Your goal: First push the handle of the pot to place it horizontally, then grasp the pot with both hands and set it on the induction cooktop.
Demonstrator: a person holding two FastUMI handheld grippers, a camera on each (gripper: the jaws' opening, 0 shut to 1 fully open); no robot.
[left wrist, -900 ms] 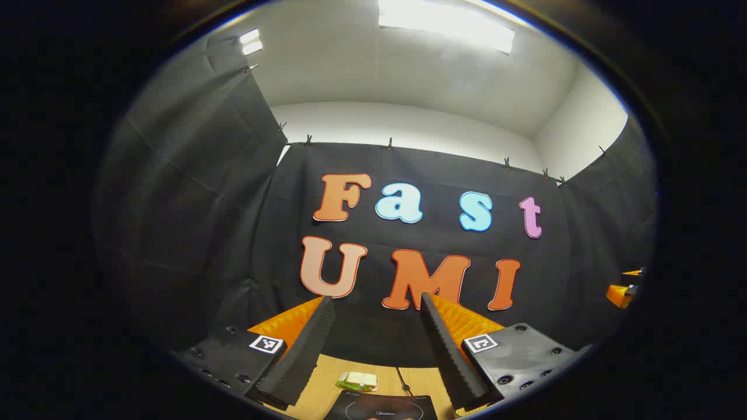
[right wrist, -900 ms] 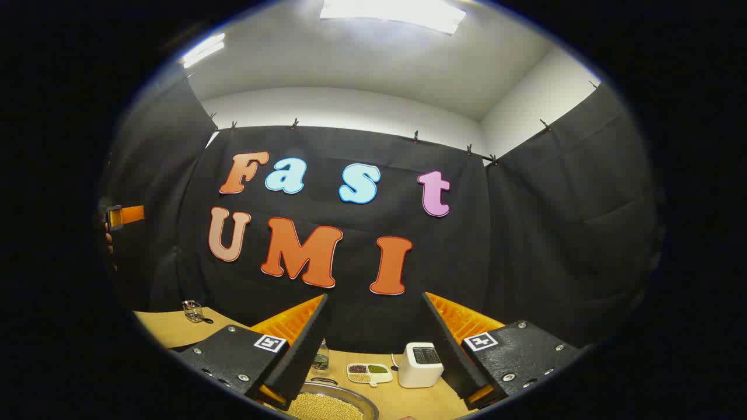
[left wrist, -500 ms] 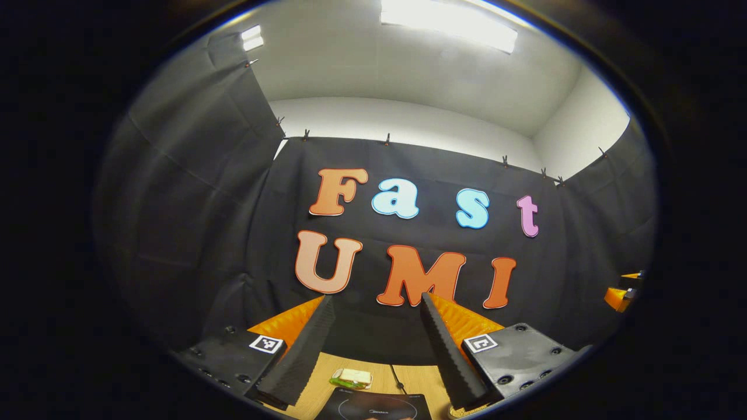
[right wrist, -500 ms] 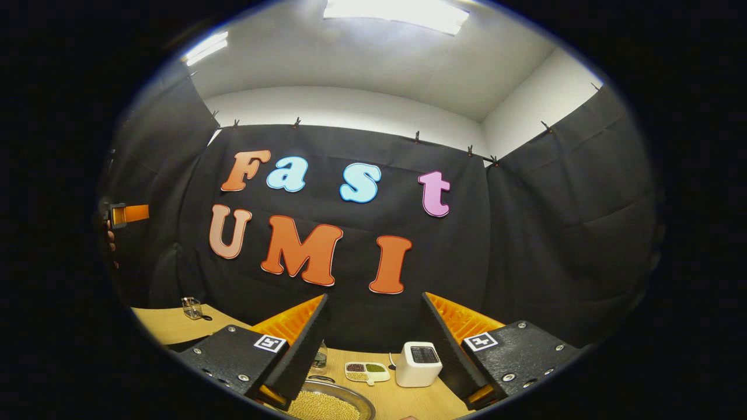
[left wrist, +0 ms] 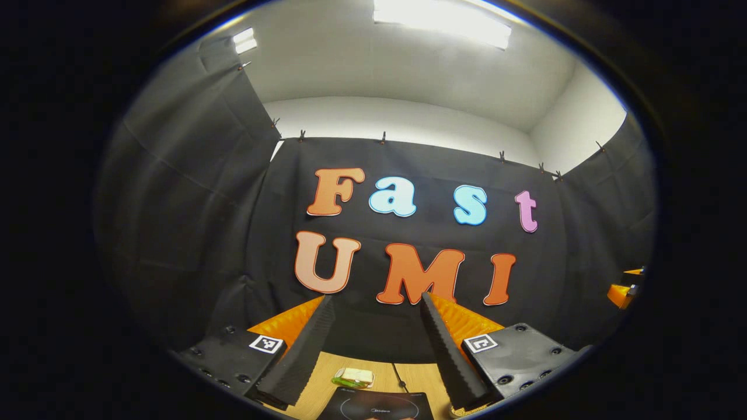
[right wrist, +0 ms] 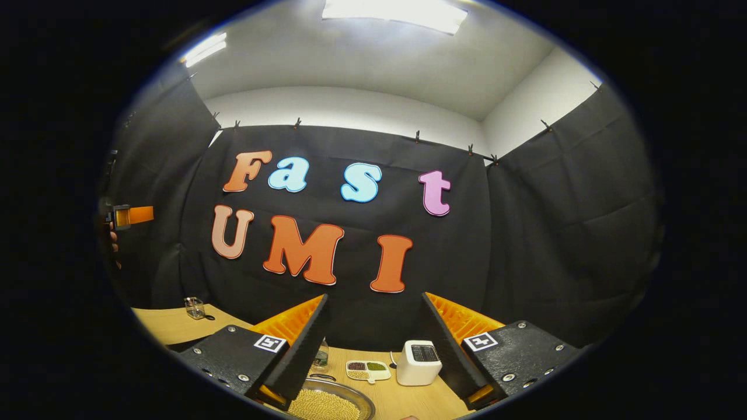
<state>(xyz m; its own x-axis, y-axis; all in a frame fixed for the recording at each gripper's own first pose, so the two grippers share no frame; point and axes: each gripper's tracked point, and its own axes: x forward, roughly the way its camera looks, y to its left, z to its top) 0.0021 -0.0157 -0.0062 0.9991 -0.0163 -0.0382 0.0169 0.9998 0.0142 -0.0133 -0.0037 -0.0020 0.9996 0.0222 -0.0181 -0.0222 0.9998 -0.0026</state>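
Metal, round and shallow, the pot (right wrist: pixel 330 401) sits at the near edge of the wooden table (right wrist: pixel 408 399) in the right gripper view, full of pale yellow beans; its handle is out of sight, so which way it points and how its long axis runs cannot be told. The right gripper (right wrist: pixel 373 344) hangs above it with its fingers spread apart, holding nothing. Beyond the pot, toward the table's far edge, stand a small divided dish (right wrist: pixel 367 370) of beans, a white box-like appliance (right wrist: pixel 418 363) and a glass jar (right wrist: pixel 320 356). In the left gripper view the black induction cooktop (left wrist: pixel 376 405) lies at the near edge, a green-and-white packet (left wrist: pixel 353 378) just behind it, and the left gripper (left wrist: pixel 373 344) is likewise parted and empty. Compared with a moment ago, both views have shifted only slightly; nothing on the table has moved.
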